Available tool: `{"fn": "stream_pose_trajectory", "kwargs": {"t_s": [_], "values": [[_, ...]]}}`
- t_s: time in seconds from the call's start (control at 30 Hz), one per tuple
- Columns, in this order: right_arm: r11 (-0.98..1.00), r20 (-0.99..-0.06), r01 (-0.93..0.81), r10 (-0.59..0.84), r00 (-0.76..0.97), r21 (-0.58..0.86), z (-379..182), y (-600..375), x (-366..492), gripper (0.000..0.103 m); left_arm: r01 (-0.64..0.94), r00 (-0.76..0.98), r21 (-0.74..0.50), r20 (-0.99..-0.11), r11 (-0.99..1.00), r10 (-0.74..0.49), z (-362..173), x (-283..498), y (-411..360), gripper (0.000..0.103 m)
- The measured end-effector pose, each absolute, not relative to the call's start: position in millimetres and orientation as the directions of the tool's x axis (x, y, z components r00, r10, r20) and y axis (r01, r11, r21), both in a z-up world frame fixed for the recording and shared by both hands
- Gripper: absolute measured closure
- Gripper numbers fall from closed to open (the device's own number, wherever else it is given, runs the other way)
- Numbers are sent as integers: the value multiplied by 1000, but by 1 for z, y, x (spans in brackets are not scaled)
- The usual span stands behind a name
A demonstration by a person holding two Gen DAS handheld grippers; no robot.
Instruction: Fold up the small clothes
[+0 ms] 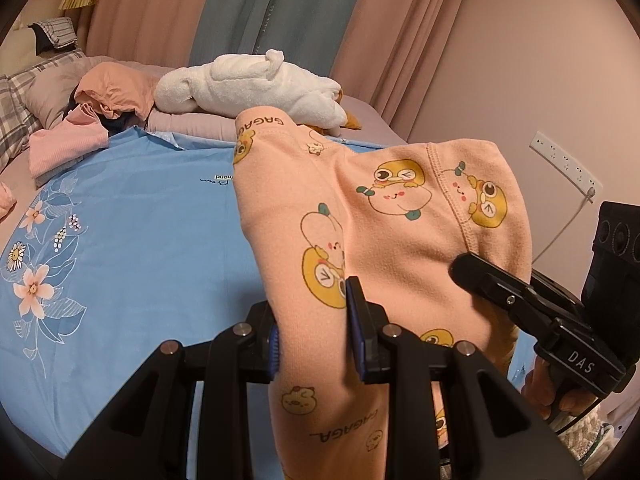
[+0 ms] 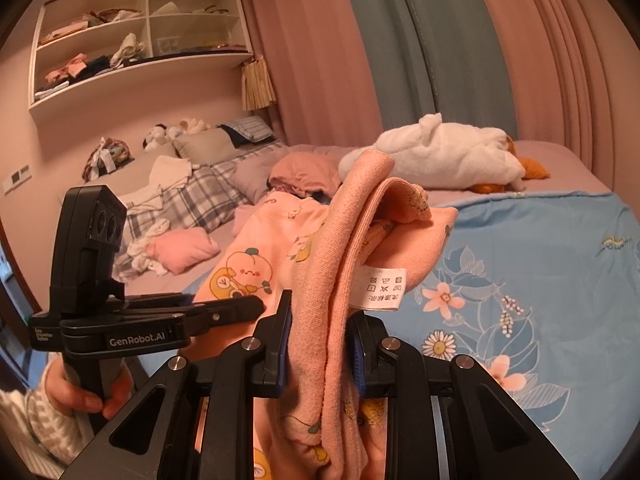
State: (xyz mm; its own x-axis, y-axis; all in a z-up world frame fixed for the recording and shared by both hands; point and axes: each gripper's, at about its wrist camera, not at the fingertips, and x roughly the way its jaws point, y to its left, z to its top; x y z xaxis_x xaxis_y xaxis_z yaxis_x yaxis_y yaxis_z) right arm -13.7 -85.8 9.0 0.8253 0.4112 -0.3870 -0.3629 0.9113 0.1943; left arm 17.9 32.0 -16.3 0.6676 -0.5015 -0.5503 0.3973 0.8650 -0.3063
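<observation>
A small peach garment (image 1: 360,216) printed with yellow cartoon ducks and "GAGAGA" lettering hangs between both grippers above the bed. My left gripper (image 1: 316,332) is shut on one part of it, and the cloth runs down between the fingers. My right gripper (image 2: 320,344) is shut on a bunched edge of the same garment (image 2: 340,240), whose white care label (image 2: 382,288) hangs out. The right gripper shows in the left wrist view (image 1: 520,300) at the right. The left gripper shows in the right wrist view (image 2: 168,316) at the left.
A blue floral sheet (image 1: 132,240) covers the bed below. A white plush toy (image 1: 248,84) lies at the far edge. Pink folded clothes (image 1: 64,148) and plaid pillows (image 2: 192,200) lie to the left. A wall shelf (image 2: 140,32) holds clothes. A power strip (image 1: 564,160) is on the right wall.
</observation>
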Motion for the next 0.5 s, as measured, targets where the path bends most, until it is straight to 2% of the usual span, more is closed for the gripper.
{"fn": "stream_pose_trajectory", "kwargs": {"t_s": [0.5], "values": [[912,-371,-377,410,833,161,14,-82,-15,77,402,686,-292,-532,868,-497,-13,17,38,76]]}}
